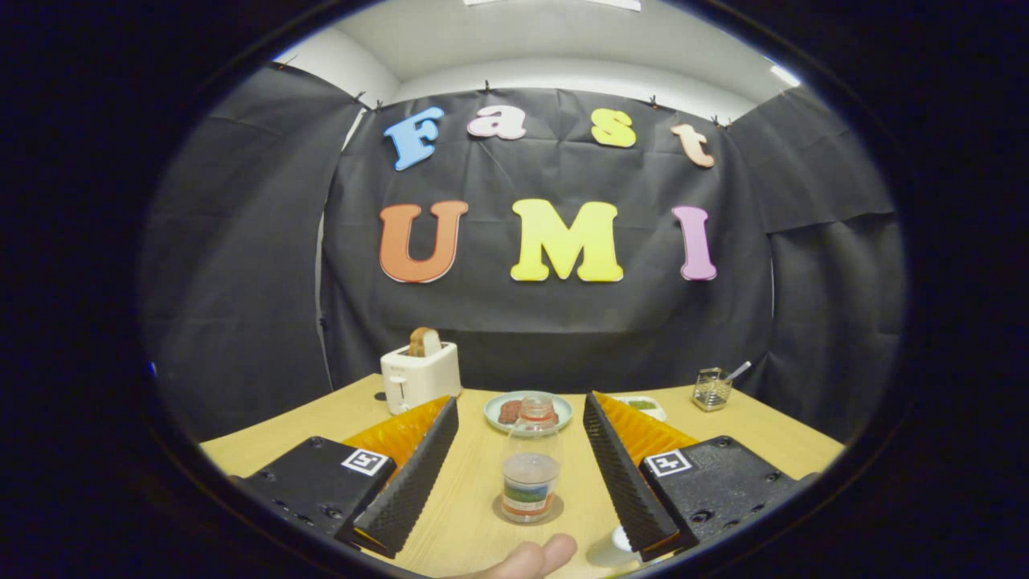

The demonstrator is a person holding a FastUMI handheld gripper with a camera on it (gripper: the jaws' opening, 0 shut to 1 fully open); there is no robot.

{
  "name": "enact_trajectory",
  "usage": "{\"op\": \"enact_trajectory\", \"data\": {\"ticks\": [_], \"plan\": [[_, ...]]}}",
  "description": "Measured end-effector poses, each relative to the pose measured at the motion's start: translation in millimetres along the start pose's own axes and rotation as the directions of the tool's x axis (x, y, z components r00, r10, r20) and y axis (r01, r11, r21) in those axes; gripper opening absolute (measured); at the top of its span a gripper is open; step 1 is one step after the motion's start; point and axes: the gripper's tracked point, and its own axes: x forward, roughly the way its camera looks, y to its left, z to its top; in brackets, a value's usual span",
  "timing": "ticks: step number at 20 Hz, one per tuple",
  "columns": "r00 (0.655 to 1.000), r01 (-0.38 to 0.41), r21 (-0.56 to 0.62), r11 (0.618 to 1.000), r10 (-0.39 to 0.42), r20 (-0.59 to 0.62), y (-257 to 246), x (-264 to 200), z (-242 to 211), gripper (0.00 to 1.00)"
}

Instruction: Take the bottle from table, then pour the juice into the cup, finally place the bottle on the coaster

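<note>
A clear plastic bottle (530, 466) with a little juice in its lower part stands upright on a round dark coaster (503, 515) on the wooden table (466, 498). It stands between my two fingers, about halfway along them. My gripper (521, 402) is open, its fingers spread wide to either side of the bottle and touching nothing. A pale round thing (608, 552), perhaps the cup's rim, peeks out beside the base of the right finger; most of it is hidden.
A person's fingertips (534, 557) rest on the table just before the coaster. Beyond the bottle lies a plate (492, 408) with food. A white toaster (420, 376) with bread stands back left, a small dish (641, 405) and a mesh holder (711, 389) with a spoon back right.
</note>
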Motion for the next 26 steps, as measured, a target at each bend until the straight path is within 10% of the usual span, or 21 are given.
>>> {"op": "enact_trajectory", "data": {"ticks": [10, 26], "plan": [[0.998, 0.025, 0.017, 1.000, -0.026, 0.052, -13.1, -98.4, 111.8, 1.00], [0.999, 0.044, 0.103, 0.994, -0.041, -0.028, -43.0, -172.1, 123.5, 0.97]]}}
